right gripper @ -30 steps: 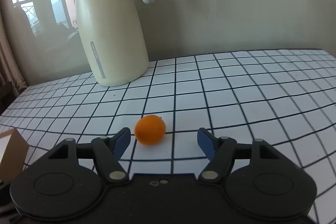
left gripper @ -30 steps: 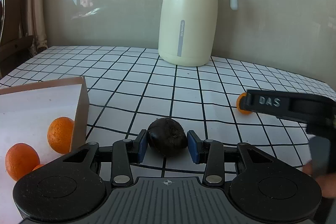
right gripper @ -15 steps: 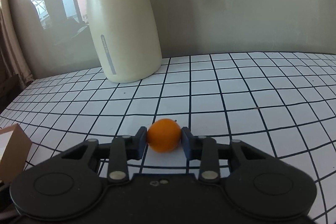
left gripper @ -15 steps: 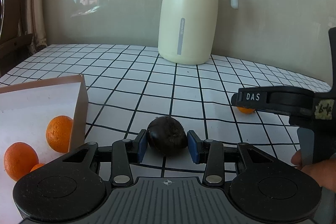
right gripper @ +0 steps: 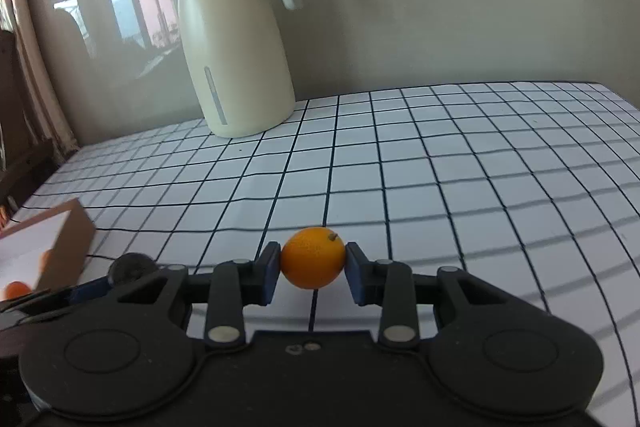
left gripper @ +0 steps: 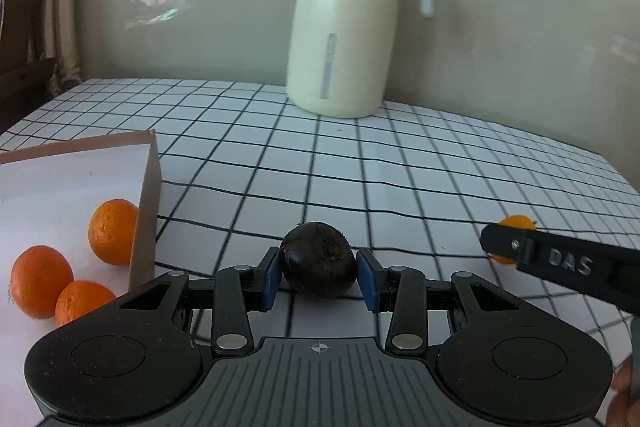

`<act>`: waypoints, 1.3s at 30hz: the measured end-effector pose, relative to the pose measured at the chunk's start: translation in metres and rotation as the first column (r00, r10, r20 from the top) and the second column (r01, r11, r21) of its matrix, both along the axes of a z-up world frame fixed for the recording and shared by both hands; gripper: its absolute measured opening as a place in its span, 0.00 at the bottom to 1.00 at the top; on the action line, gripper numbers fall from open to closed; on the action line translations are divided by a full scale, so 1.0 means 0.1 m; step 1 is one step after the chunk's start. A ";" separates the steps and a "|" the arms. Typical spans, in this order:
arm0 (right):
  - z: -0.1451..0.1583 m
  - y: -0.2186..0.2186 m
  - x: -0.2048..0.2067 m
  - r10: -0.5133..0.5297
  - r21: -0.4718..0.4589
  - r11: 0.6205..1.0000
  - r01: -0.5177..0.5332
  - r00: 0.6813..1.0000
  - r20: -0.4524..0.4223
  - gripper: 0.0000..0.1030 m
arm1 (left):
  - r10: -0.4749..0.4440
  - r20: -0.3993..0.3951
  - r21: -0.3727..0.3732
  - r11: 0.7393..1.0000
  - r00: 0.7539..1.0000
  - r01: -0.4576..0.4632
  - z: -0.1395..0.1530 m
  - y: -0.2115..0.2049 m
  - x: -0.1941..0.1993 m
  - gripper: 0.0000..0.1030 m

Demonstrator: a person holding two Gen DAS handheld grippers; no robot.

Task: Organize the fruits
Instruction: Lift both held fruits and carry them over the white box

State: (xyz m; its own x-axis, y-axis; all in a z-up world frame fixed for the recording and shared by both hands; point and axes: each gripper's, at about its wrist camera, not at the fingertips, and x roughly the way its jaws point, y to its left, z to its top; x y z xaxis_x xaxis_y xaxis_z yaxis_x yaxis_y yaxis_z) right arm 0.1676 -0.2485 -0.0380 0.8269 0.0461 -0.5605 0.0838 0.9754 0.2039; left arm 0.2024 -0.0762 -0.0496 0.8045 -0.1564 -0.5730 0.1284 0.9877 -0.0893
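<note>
My left gripper (left gripper: 318,279) is shut on a dark, round fruit (left gripper: 318,259) and holds it above the checked table. My right gripper (right gripper: 313,269) is shut on a small orange (right gripper: 313,263) and holds it off the table; that orange (left gripper: 514,227) also shows in the left wrist view, behind the right gripper's finger. A cardboard box (left gripper: 146,211) with a white inside sits to the left and holds three oranges (left gripper: 114,231). In the right wrist view the dark fruit (right gripper: 130,267) and the box (right gripper: 64,247) lie at the lower left.
A cream thermos jug (left gripper: 344,27) with a grey lid stands at the back of the table (left gripper: 400,163) near the wall. A wooden chair (left gripper: 20,7) stands beyond the table's left edge.
My right gripper closed on the small orange and lifted it off the table. My left gripper lifted the dark fruit and still holds it.
</note>
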 end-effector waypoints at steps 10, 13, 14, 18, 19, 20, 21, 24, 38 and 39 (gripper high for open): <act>0.20 0.13 -0.68 0.004 -0.023 1.000 -0.003 0.998 0.055 0.25 | -0.065 0.053 0.017 0.998 0.996 0.064 0.23 0.16 -0.54 0.40; 0.15 0.22 -0.81 0.027 -0.028 0.999 -0.026 0.999 0.040 0.25 | -0.082 0.053 0.024 0.996 0.995 0.080 0.26 0.23 -0.70 0.40; 0.15 0.26 -0.84 0.033 -0.030 0.999 -0.032 0.999 0.040 0.25 | -0.083 0.058 0.028 0.996 0.995 0.082 0.27 0.25 -0.74 0.40; 0.20 0.38 -1.00 0.054 -0.049 0.998 -0.050 0.996 0.075 0.25 | -0.076 0.082 0.022 0.997 0.994 0.074 0.34 0.34 -0.90 0.40; 0.22 0.41 -1.03 0.065 -0.062 0.996 -0.060 0.994 0.086 0.25 | -0.071 0.089 0.020 0.997 0.994 0.069 0.37 0.37 -0.94 0.40; 0.24 0.45 -1.05 0.076 -0.074 0.995 -0.069 0.992 0.096 0.25 | -0.066 0.094 0.017 0.998 0.993 0.064 0.38 0.40 -0.97 0.40; 0.26 0.48 -1.08 0.084 -0.082 0.994 -0.075 0.991 0.106 0.25 | -0.059 0.101 0.013 0.998 0.993 0.058 0.40 0.43 -1.02 0.40; 0.31 0.55 -1.12 0.107 -0.084 0.992 -0.097 0.986 0.129 0.25 | -0.036 0.113 0.008 0.999 0.993 0.035 0.43 0.54 -1.14 0.40; 0.42 0.99 -1.19 0.232 -0.091 0.972 -0.218 0.953 0.196 0.25 | 0.063 0.145 -0.012 0.998 0.988 -0.062 0.47 1.05 -1.45 0.40; 0.42 1.03 -1.19 0.239 -0.094 0.970 -0.225 0.951 0.198 0.25 | 0.067 0.150 -0.012 0.998 0.986 -0.066 0.48 1.08 -1.46 0.40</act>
State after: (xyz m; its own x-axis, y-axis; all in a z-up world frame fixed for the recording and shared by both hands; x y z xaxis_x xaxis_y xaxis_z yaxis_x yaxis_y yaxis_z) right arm 0.0486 -0.1459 0.0041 0.8960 0.2173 -0.3873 -0.1831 0.9753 0.1237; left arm 0.0566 0.0316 -0.0021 0.8903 -0.1028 -0.4436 0.0748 0.9940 -0.0804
